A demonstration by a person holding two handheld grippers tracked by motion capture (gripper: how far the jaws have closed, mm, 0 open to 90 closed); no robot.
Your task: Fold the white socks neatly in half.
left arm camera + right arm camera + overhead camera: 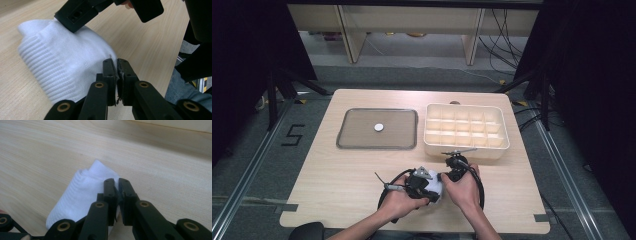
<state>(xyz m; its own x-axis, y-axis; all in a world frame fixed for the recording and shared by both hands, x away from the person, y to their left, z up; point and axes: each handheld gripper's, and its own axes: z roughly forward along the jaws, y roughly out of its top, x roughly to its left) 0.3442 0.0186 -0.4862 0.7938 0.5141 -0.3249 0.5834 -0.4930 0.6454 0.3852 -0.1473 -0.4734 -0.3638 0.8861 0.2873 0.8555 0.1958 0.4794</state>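
High view: we are holding left tool [424,184] and right tool [451,172] over white sock [435,191], lying at near edge of desk [342,170]. Left tool's jaws are pressing together, pinching sock edge. Right tool's jaws are pressing together on sock's other end. Compartment box [464,131] and tray [377,128] sitting well apart behind.
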